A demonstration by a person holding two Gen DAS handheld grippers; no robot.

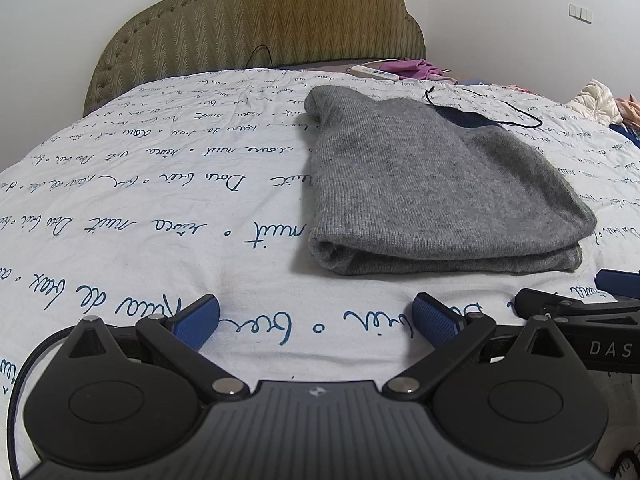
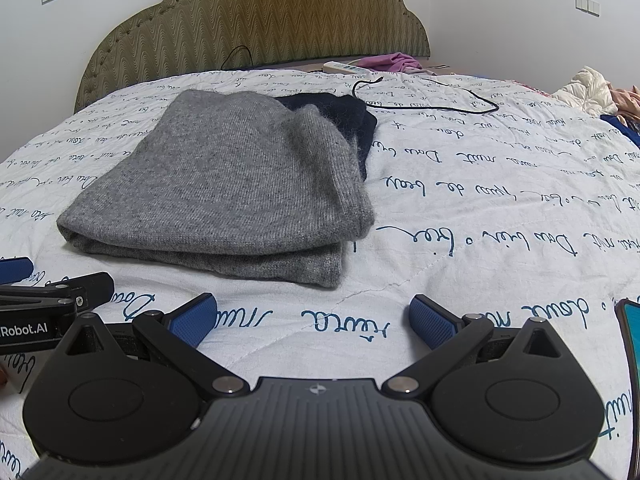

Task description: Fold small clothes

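Observation:
A grey knitted garment (image 1: 436, 184) lies folded in layers on the white bedspread with blue script (image 1: 160, 184), a dark navy part showing at its far end. In the right wrist view the same grey garment (image 2: 240, 184) sits ahead and to the left. My left gripper (image 1: 316, 316) is open just above the bedspread, short of the garment's near fold, holding nothing. My right gripper (image 2: 312, 316) is open too, empty, near the garment's front right corner. Each gripper shows at the edge of the other's view.
A padded olive headboard (image 1: 260, 20) stands at the far end. A black cable (image 2: 432, 100) lies past the garment, with a white power strip (image 2: 344, 67) and purple cloth (image 2: 396, 62) behind. More clothes (image 2: 592, 92) are piled at the right. A phone (image 2: 630, 344) lies near right.

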